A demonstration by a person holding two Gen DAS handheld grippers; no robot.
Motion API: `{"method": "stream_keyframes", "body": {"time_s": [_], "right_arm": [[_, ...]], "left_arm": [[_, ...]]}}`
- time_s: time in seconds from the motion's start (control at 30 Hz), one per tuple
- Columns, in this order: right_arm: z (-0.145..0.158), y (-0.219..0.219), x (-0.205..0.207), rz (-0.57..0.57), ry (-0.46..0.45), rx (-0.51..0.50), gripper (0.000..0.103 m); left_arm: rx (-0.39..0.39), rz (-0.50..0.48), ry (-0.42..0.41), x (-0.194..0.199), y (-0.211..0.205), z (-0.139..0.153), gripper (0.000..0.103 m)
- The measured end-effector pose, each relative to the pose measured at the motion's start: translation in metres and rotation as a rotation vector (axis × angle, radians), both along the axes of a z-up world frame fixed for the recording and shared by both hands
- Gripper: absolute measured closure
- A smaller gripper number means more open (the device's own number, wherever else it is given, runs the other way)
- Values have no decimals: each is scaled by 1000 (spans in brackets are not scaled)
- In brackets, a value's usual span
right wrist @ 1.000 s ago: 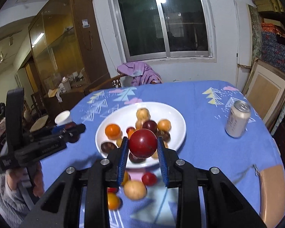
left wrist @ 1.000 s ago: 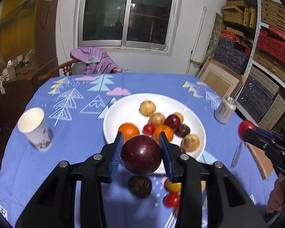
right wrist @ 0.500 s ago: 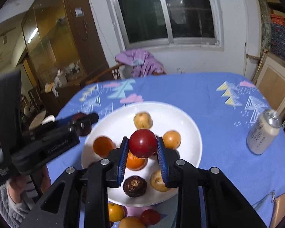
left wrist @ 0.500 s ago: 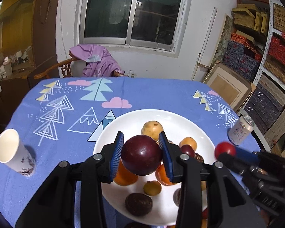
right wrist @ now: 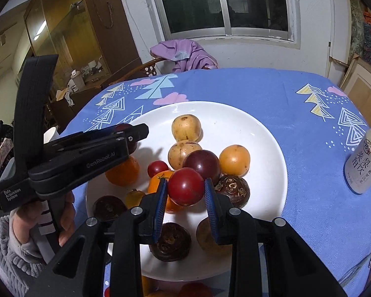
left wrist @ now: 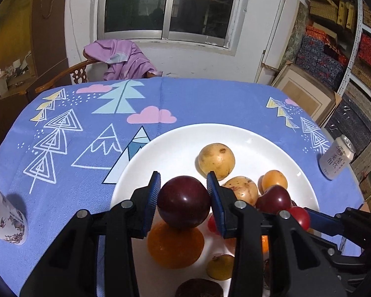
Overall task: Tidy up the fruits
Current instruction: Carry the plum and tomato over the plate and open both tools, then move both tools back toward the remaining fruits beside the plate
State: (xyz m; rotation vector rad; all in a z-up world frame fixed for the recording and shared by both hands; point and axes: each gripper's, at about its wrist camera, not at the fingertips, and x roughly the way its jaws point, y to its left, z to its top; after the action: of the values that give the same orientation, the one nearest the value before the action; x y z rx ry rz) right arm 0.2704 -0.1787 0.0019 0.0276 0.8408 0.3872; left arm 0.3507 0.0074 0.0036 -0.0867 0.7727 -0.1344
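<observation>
Over the white plate (right wrist: 272, 148), already holding about a dozen fruits, my left gripper (left wrist: 183, 204) clamps a dark plum (left wrist: 183, 201) and my right gripper (right wrist: 185, 195) a red tomato (right wrist: 185, 190); both await release, and a few fruits remain on the tablecloth (right wrist: 309, 210).

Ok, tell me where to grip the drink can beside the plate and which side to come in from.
Grip the drink can across the middle of its straight round wall, pads on opposite sides. It stands upright on the blue tablecloth, clear of the white plate, with bare cloth on its plate side, so coming in level from there looks easiest. Both grippers already hold fruit, so one must unload first.
</observation>
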Motion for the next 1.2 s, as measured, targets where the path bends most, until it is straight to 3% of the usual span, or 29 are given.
{"method": "stream_keyframes", "body": {"time_s": [0.1,0.17,0.2,0.33,0.47,0.57,0.7,0.97,1.2], "right_arm": [[-1,0,1,2,8,-3,70],[0,1,0,1,3,-10,70],[1,1,0,3,1,-8,70],[7,-1,-2,-2,-18,-13,66],[16,-5,-6,-5,-45,-5,63],[25,-8,-10,-15,-75,0,56],[35,-9,-14,-20,-95,8,55],[56,-16,-65,-18,-127,33,48],[39,-36,-131,-45,-139,49,46]], "left_arm": [[3,-2,0,0,-2,-2,62],[3,5,-6,-1,-1,-2,45],[7,9,-13,-2,-2,-2,43],[11,5,-19,-4,-3,0,43],[2,28,-43,-9,2,7,31],[-11,36,-67,-15,6,16,31],[-12,50,-100,-31,6,25,31],[81,86,-108,-98,6,31,29],[100,155,-144,-191,21,27,21]]}}
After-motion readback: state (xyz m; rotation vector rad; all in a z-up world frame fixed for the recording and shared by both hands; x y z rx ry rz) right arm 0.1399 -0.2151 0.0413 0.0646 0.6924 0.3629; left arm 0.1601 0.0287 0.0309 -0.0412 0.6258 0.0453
